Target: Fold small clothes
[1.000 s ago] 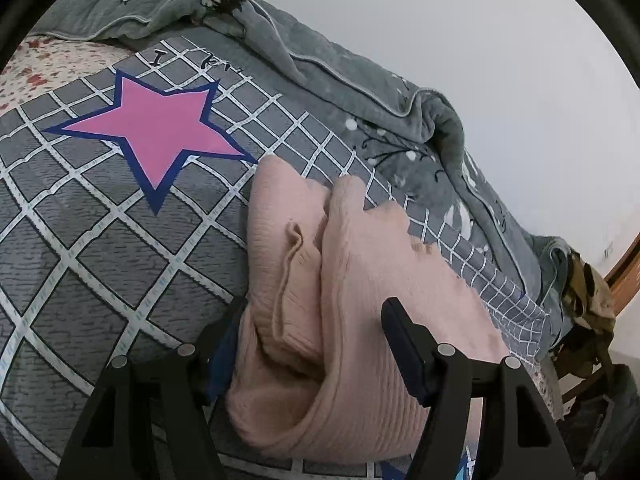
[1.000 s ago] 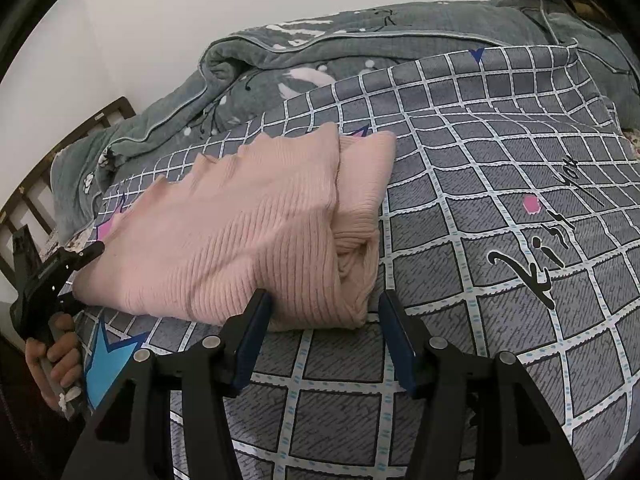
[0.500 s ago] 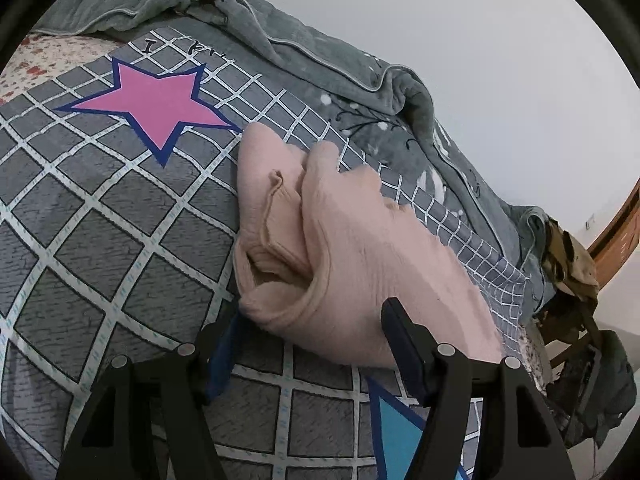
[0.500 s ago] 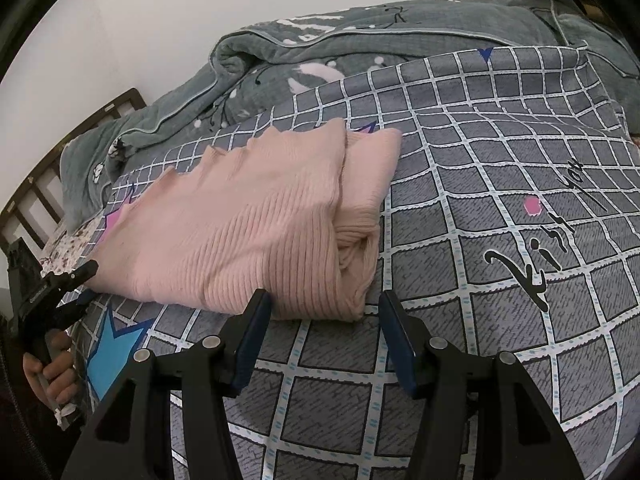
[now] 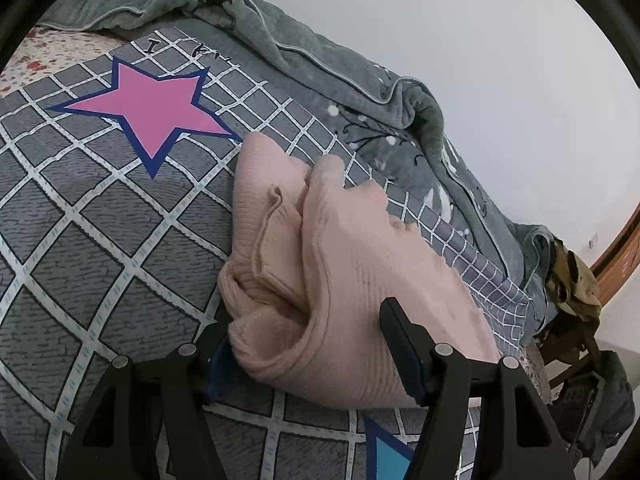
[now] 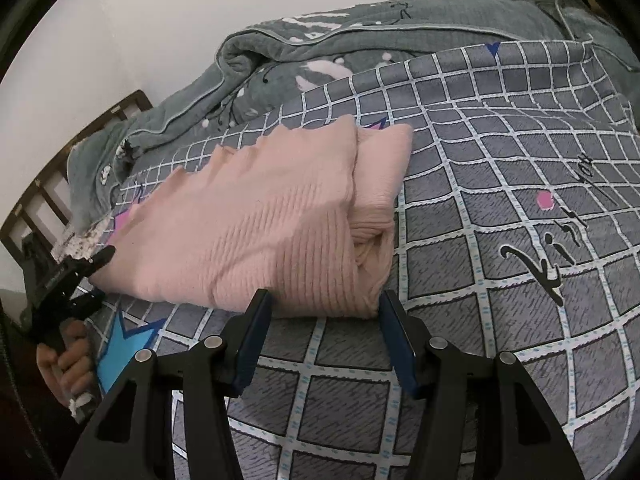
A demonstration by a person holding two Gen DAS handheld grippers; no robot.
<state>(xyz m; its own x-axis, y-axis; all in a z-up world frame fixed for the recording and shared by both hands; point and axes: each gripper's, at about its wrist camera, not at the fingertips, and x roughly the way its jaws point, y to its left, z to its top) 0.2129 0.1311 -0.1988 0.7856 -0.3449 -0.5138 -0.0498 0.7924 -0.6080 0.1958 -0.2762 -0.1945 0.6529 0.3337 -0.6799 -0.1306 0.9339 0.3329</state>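
Now the pink sweater [image 6: 256,236] lies folded on the bed [image 6: 500,240]. Left tool [image 5: 308,344] is closing around its near left end; right tool [image 6: 324,340] stands released nearby. Better pinch all layers together.

1. Our left gripper [image 5: 308,344] tilts downward, its jaws closing from a wide gap.
2. Our right gripper [image 6: 322,320] tilts downward, jaws parted.
3. Our left hand [image 6: 66,364] grips its handle.
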